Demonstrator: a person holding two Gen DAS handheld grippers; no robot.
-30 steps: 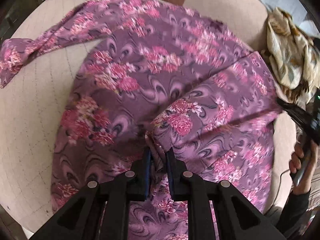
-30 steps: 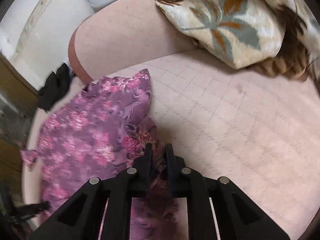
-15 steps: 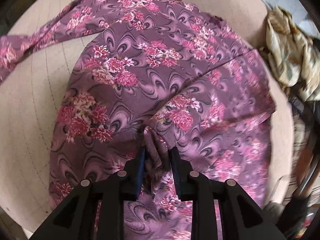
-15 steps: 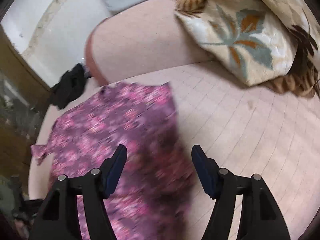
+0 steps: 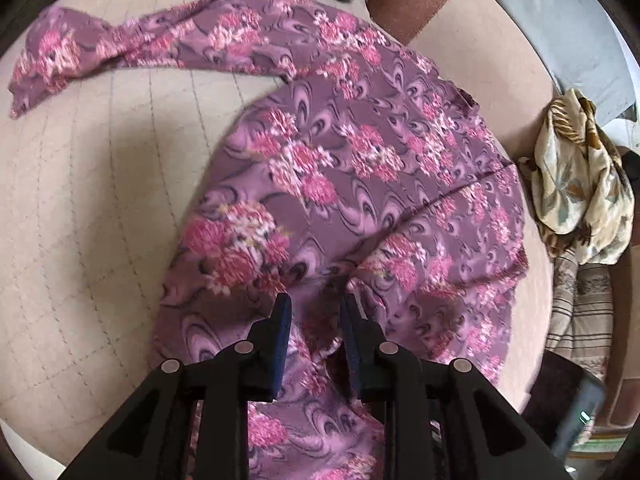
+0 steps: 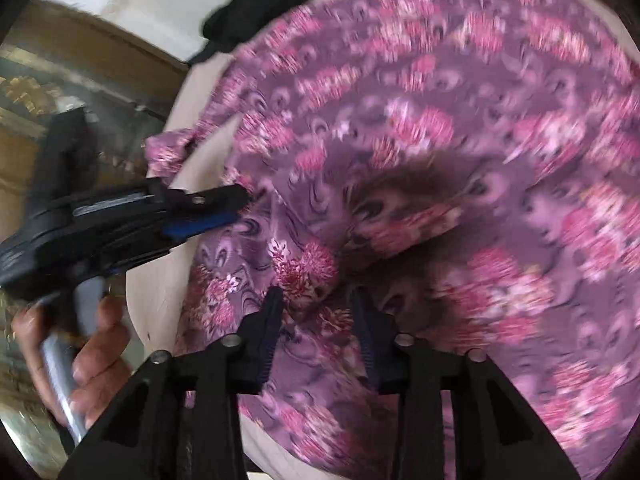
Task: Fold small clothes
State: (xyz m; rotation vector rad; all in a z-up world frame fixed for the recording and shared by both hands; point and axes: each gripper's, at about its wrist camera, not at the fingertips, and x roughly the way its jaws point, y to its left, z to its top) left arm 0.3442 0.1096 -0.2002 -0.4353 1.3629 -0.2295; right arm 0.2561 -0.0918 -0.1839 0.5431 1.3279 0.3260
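Left tongs [image 5: 314, 306]: jaws slightly parted after just opening, a raised fold of the purple floral garment [image 5: 360, 168] between them, grip uncertain. Right tongs [image 6: 316, 300]: jaws partly open, just narrowing, over rumpled cloth, not clamped. Garment spread on the beige quilted cushion [image 5: 80, 208], sleeve outstretched; patterned cloth heap [image 5: 580, 176] beside it.

Both grippers' fingers [image 5: 285, 316] slightly parted
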